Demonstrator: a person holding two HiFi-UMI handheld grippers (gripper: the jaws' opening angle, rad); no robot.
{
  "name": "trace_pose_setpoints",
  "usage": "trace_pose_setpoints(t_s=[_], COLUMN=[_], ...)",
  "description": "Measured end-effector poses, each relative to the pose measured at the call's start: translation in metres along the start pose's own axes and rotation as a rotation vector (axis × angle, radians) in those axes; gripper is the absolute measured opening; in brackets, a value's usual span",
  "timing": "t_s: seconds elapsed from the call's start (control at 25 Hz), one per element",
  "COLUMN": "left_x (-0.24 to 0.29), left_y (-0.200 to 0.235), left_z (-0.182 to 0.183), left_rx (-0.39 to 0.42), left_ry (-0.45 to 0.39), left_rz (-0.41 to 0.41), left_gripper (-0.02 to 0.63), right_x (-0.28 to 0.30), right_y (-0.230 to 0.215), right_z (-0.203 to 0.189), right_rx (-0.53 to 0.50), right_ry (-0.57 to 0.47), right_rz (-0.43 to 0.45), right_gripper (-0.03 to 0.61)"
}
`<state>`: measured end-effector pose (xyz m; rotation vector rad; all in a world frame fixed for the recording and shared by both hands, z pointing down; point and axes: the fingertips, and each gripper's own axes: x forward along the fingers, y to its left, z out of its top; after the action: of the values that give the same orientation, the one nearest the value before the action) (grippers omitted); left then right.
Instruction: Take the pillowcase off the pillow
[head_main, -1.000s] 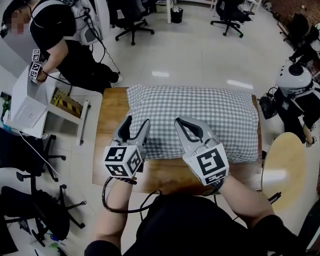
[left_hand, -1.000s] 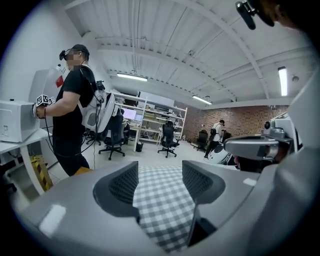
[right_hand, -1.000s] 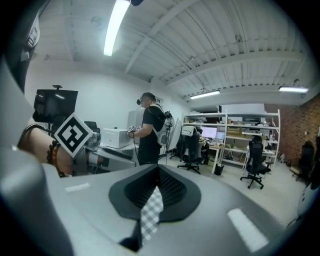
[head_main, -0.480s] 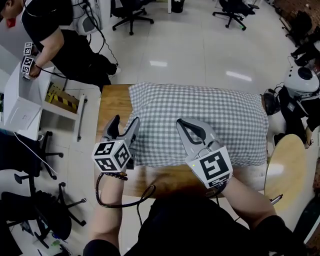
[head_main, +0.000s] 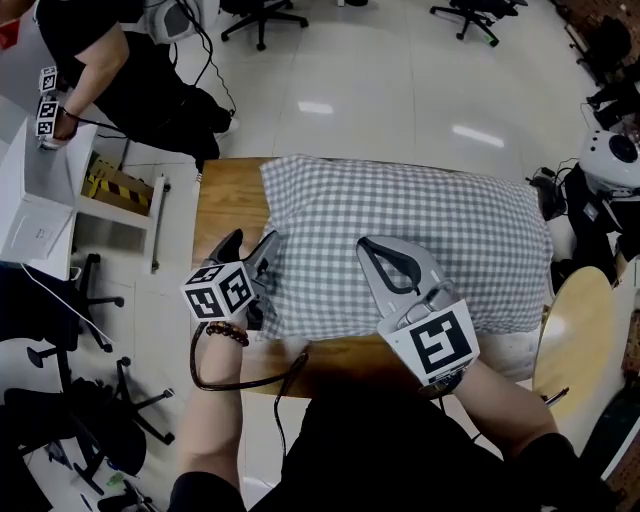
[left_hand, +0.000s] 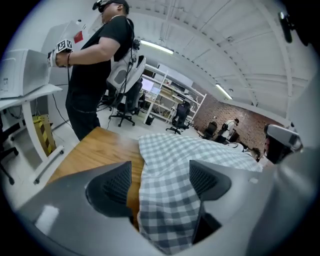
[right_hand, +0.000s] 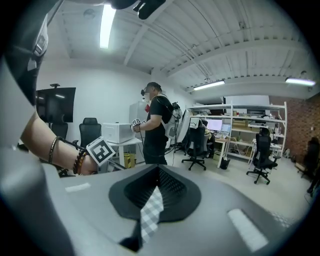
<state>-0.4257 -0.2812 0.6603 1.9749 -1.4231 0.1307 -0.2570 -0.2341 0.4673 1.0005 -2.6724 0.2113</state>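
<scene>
Left claw (head_main: 252, 242) sank, just spread around pillowcase (head_main: 430, 230) corner; right claw (head_main: 375, 248) pinches it; pillow hidden inside.

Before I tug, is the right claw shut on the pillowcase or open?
Shut on it. In its own view the right claw has jaws together, pinching a strip of checked pillowcase.

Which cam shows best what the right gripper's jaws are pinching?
Right gripper view: its jaws are shut on a strip of the checked pillowcase. Head view shows the right gripper from above on the pillowcase, the pinch hidden under it. Left gripper view shows the pillowcase too, but not that pinch.
</scene>
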Motion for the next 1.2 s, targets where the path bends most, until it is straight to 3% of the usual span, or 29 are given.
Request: trace_pose_setpoints(t_s=[0.28,0.56,0.76,0.96,1.08,1.2], left_x=[0.022,0.039,0.044,0.036,0.032,0.032], left_y=[0.018,0.019,0.015,0.006,0.003,-0.004], left_z=[-0.025,-0.039,-0.048,-0.047,-0.042,-0.030], left_rx=[-0.123,-0.308,-0.417,-0.375,-0.292,-0.175], left_ry=[0.106,0.135,0.172,0.173,0.170,0.161], left_rz=[-0.084,-0.225,-0.309,-0.308,-0.267,-0.210], left_gripper=[0.371,0.366,0.302,0.163,0.075,0.027], right_x=[0.016,0.023,0.023,0.014,0.011,0.010], right_y=[0.005,0.007,0.007,0.013,0.015,0.012], right_z=[0.001,-0.001,-0.001,0.001,0.005,0.010], right_rx=[0.011,0.023,0.028,0.027,0.026,0.023], right_ry=[0.021,0.037,0.042,0.035,0.031,0.031], right_rz=[0.010,0.008,0.004,0.002,0.004,0.004], right_gripper=[0.002,0.002,0.002,0.002,0.002,0.002])
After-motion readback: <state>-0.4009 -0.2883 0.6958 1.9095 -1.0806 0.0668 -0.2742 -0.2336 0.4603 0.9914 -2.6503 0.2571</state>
